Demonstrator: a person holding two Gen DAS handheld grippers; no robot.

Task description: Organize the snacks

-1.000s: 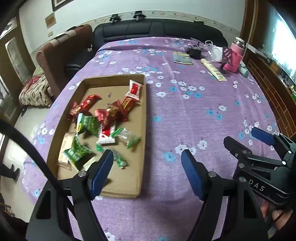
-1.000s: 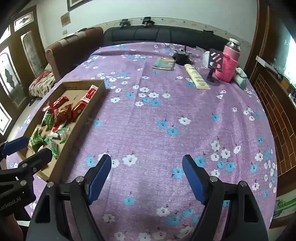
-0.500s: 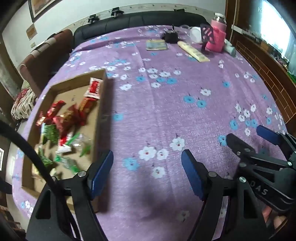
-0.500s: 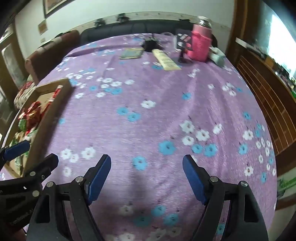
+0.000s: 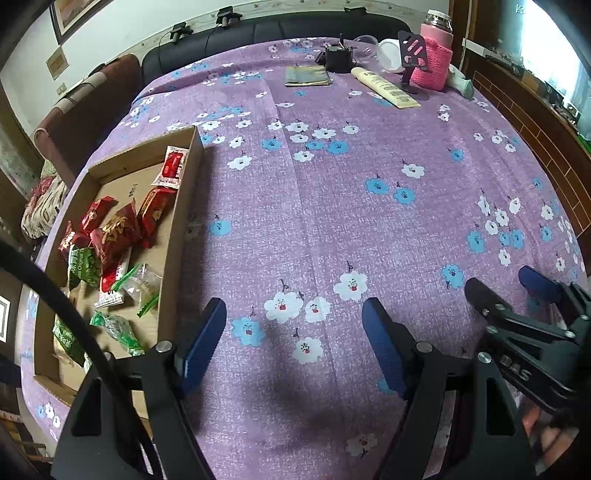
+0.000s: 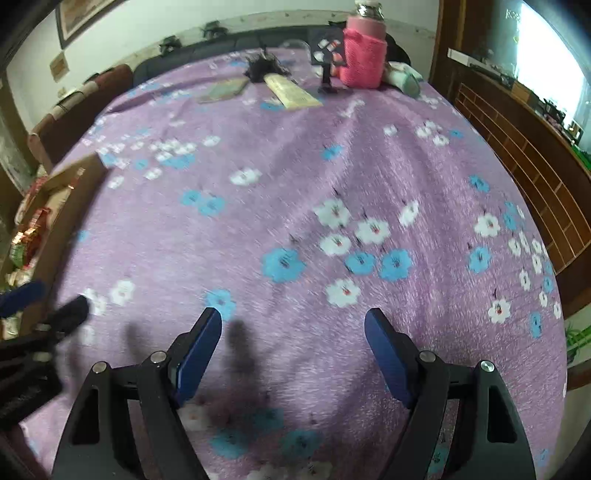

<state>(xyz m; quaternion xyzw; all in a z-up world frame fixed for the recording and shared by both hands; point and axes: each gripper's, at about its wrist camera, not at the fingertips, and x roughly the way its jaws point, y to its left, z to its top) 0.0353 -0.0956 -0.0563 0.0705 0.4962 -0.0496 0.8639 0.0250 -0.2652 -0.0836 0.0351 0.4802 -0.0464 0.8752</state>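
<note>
A shallow cardboard tray (image 5: pixel 184 206) lies on the purple flowered cloth at the left of the left wrist view. It holds several red snack packets (image 5: pixel 118 229) and green ones (image 5: pixel 85 266). My left gripper (image 5: pixel 293 343) is open and empty over bare cloth, to the right of the tray. My right gripper (image 6: pixel 293 350) is open and empty over the cloth farther right. It also shows at the right edge of the left wrist view (image 5: pixel 517 291). The tray edge (image 6: pixel 74 177) shows blurred at the left of the right wrist view.
At the far end of the table stand a pink-sleeved bottle (image 5: pixel 434 66), a black phone stand (image 5: pixel 412 62), a cream tube (image 5: pixel 388 88), a booklet (image 5: pixel 306 75) and a small black object (image 5: pixel 338 61). A black sofa (image 5: pixel 295 29) stands behind; wooden panelling runs along the right.
Both grippers have swung to the right, away from the tray. The tray has slid to the left edge of both views. Both grippers stayed open.
</note>
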